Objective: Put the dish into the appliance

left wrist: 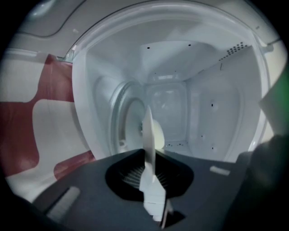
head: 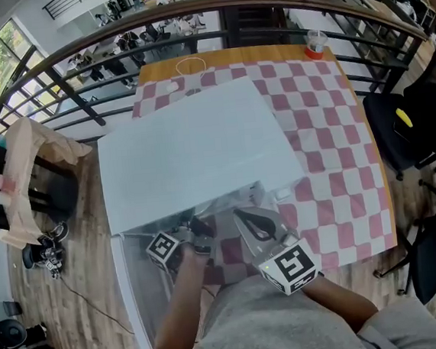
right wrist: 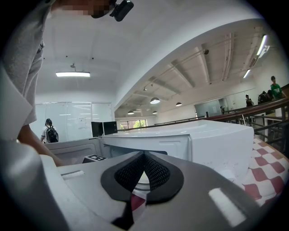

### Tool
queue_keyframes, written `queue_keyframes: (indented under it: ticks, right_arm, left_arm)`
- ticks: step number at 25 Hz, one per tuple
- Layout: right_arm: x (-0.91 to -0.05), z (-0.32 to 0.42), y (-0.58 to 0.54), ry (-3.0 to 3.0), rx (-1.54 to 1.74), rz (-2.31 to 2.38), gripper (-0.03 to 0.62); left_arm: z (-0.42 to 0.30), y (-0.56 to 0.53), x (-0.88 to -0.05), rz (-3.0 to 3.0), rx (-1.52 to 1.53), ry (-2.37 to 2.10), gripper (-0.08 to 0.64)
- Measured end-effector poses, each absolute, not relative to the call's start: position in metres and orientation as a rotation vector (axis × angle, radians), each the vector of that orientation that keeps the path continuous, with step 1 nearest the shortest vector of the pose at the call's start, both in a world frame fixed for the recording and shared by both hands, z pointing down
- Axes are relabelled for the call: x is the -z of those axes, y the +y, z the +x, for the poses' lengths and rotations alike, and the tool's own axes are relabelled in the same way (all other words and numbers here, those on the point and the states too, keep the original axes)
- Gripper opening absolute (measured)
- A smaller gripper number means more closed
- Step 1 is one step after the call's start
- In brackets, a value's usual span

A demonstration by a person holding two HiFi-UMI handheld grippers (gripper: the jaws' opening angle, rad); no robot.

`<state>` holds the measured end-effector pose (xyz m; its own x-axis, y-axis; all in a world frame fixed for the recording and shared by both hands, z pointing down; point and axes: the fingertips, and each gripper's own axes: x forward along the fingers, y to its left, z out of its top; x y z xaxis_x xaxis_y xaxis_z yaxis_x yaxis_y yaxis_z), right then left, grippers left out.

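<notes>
The right hand-held gripper [right wrist: 143,169] is clenched on nothing, low in front of the appliance [head: 193,153] on the checked worktop [head: 331,159]. The left hand-held gripper [left wrist: 146,180] grasps the white dish [left wrist: 148,135] by its rim, edge-on, at the mouth of the open cavity [left wrist: 180,103]. The door is already open and the dish is brought up. By my judgement, carrying it in, resting it on the round tray [left wrist: 124,122] and letting go remain.

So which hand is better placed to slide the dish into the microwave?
Left. The left gripper clamps the dish on edge and faces straight into the open microwave. The right gripper is shut on nothing, outside it.
</notes>
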<state>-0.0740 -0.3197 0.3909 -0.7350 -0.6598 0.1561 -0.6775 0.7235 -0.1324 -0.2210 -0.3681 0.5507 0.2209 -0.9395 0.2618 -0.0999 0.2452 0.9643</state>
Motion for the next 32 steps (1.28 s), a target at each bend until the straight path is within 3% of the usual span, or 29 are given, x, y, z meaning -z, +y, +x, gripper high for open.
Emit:
queue_keyframes:
  ticks: [17, 32]
  right_arm:
    - [-0.389, -0.078, -0.313, -2.846, -0.238, 1.068, -0.001]
    - [-0.388, -0.079, -0.302, -2.837, -0.209, 1.04, 0.0]
  left_arm:
    - [-0.218, -0.358, -0.558, 1.195, 0.553, -1.337, 0.044]
    - [-0.215, -0.354, -0.546, 1.369, 0.332, -1.433, 0.16]
